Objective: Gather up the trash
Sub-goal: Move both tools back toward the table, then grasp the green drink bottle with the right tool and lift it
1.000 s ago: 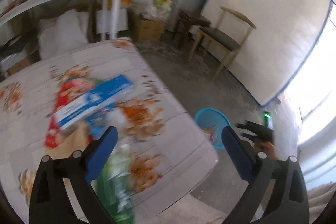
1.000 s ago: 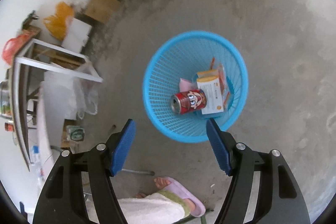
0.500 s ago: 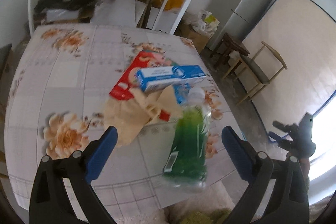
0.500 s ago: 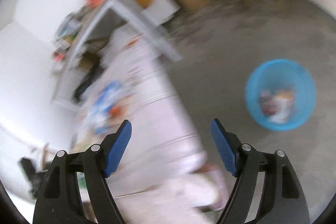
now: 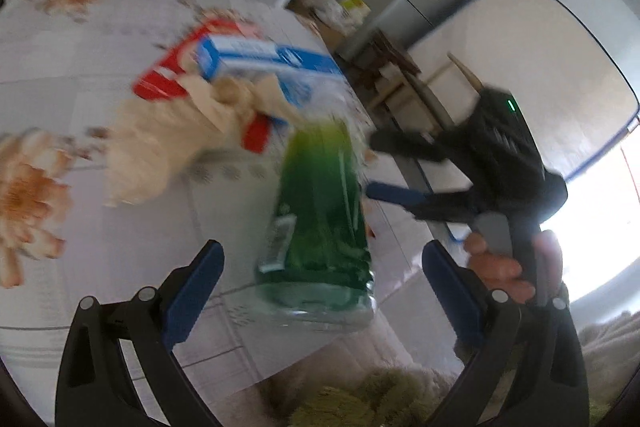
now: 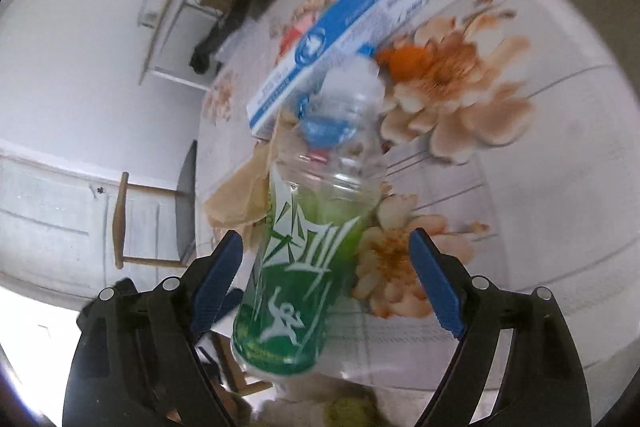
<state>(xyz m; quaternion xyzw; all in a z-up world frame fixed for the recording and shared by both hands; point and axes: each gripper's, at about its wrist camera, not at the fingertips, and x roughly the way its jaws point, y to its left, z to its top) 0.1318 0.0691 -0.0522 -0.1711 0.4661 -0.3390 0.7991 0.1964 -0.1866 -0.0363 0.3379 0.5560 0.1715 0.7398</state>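
Still well short of done, by the look of it. Low in the right wrist view, between the blue pads of the right gripper (image 6: pixel 326 287): an upright clear plastic bottle with a green label (image 6: pixel 304 259), standing near the table edge, ungripped; jaws wide, just been opening further, pads clear of the bottle on both sides. In the left wrist view, the left gripper (image 5: pixel 320 287) likewise spread wide, holding nothing, the same bottle (image 5: pixel 320 223) at frame centre just beyond its pads, blurred. Behind the bottle toward the upper left: crumpled tan paper (image 5: pixel 168 143), then a long blue-and-white carton (image 5: pixel 260 63) lying over a flat red packet (image 5: pixel 168 83), all on the floral tablecloth (image 5: pixel 60 67). Four pieces left to clear, then, as far as can be seen; no bin in either current view.

Against a second ago: right wrist view then straight down over a blue mesh basket on the floor, a red can and small cartons already in it; now swung to the table. Left wrist view closer and lower over the pile, the right gripper (image 5: pixel 404 171) now large at mid-right instead of small and far.
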